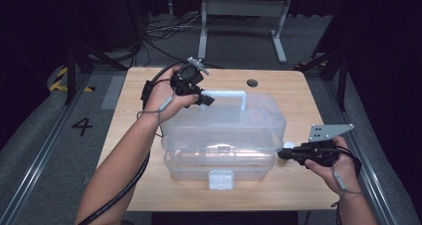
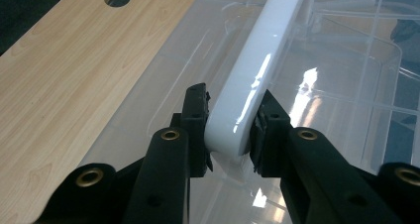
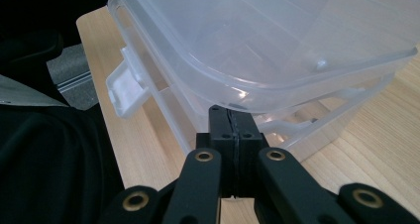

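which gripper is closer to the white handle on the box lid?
Left. The left gripper is clamped on the white handle near its end, on top of the clear box. The right gripper is shut, empty, down at the box's right side by the rim.

Both grippers, left [image 1: 201, 96] and right [image 1: 284, 153], are black with brass-ringed screw holes. A grey three-cornered plate tops each. Black cables trail along bare forearms.

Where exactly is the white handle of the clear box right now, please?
In the high view the white handle stands raised along the far top edge of the clear box, mid-table; the left gripper clamps its left end.
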Available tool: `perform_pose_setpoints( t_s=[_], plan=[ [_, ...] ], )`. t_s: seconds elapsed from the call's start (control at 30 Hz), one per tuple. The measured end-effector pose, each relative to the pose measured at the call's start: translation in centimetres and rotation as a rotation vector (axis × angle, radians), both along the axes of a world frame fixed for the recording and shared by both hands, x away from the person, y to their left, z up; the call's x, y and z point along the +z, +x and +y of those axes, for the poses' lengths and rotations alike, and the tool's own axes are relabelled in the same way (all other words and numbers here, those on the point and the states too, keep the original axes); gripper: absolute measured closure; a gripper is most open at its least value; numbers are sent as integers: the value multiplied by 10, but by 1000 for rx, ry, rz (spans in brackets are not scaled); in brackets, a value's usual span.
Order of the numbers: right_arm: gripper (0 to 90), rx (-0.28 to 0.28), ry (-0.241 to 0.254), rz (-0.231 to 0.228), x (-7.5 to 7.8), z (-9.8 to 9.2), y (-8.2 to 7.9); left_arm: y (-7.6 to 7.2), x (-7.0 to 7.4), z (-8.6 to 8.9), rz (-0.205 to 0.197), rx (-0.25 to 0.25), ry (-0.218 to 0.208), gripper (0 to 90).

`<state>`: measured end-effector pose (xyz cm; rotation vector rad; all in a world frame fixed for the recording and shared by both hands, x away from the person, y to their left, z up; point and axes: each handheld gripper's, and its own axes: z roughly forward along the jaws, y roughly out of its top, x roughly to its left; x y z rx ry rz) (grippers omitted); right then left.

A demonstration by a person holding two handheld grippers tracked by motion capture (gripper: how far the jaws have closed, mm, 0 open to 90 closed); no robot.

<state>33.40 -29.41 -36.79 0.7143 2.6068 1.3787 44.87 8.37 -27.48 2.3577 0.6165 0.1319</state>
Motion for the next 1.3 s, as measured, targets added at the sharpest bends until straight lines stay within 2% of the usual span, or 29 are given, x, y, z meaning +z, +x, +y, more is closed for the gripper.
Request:
perform_pose_setpoints(
  t_s=[0.1, 0.23, 0.47, 0.5, 0.57, 0.63, 0.67, 0.7, 0.73, 0.8, 0.9, 1.1, 1.23, 1.27, 1.3],
  plan=[
    [900, -4, 8, 1, 0, -1, 0, -2, 1, -1, -9, -1, 12, 723],
    [900, -8, 14, 0, 0, -1, 0, -8, 4, -4, -39, -3, 55, 722],
    [900, -8, 14, 4, 0, -1, 1, -8, 3, -3, -38, -3, 39, 719],
    [900, -8, 14, 5, 0, -1, 1, -8, 3, -3, -30, -9, 28, 691],
    [900, -10, 20, 3, 0, 0, 1, -9, 3, -5, -16, -32, 30, 565],
    [900, -10, 13, 0, 1, 0, 1, -14, 4, -8, -58, -8, 55, 456],
    [900, -10, 12, 0, 1, 0, 1, -16, 6, -9, -92, 9, 55, 332],
    [900, -9, 13, 0, 1, 0, 1, -18, 9, -7, -100, 9, 45, 307],
    [900, -8, 12, 2, 1, 0, 1, -19, 13, -4, -98, 9, 4, 347],
    [900, -8, 12, 1, 1, 0, 1, -21, 19, 1, -114, 30, -40, 319],
    [900, -8, 16, -2, 2, 0, 2, -24, 25, 8, -144, 54, -57, 328],
    [900, -20, 36, -15, 4, -1, 3, -32, 33, 19, -158, 94, -105, 369],
    [900, -37, 49, -39, 7, 0, 3, -39, 38, 27, -179, 111, -137, 433],
    [900, -37, 49, -39, 7, 0, 3, -39, 38, 27, -179, 111, -137, 490],
    [900, -38, 49, -42, 8, 1, 3, -40, 40, 30, -188, 111, -145, 490]
  ],
)
